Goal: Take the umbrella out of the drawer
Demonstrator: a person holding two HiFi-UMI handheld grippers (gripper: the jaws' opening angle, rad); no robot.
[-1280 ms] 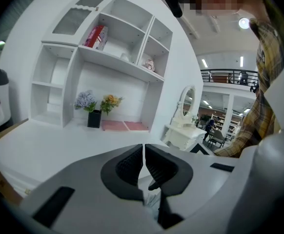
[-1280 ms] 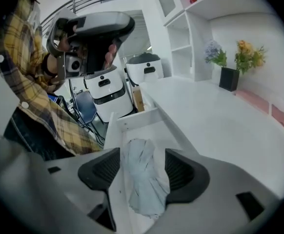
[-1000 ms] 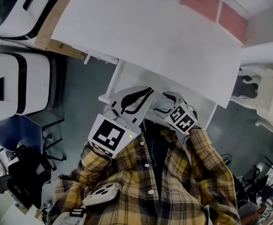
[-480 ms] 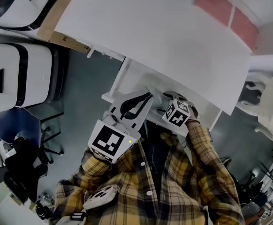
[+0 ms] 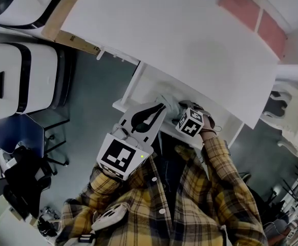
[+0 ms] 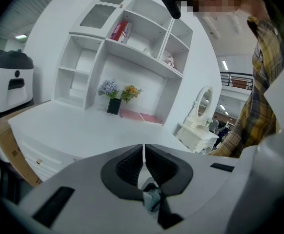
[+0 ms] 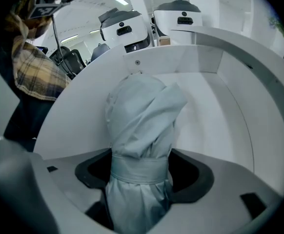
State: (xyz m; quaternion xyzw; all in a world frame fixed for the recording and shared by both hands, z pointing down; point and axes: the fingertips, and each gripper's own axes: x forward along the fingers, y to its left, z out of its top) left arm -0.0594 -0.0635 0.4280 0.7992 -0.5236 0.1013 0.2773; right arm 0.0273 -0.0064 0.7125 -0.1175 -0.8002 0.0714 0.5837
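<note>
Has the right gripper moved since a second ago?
Yes. The right gripper, shut on the pale blue-grey folded umbrella, has shifted forward into the open white drawer.

Holds left gripper (image 6: pixel 143 147) with jaws pressed together, nothing between the fingers (image 6: pixel 129 167). Clamps right gripper (image 7: pixel 142 173) on the umbrella (image 7: pixel 142 113), strap band (image 7: pixel 141 168) squeezed between the fingers, cloth bulging past the fingertips. Reaches forward with both plaid-sleeved forearms (image 5: pixel 224 159), grippers side by side.
</note>
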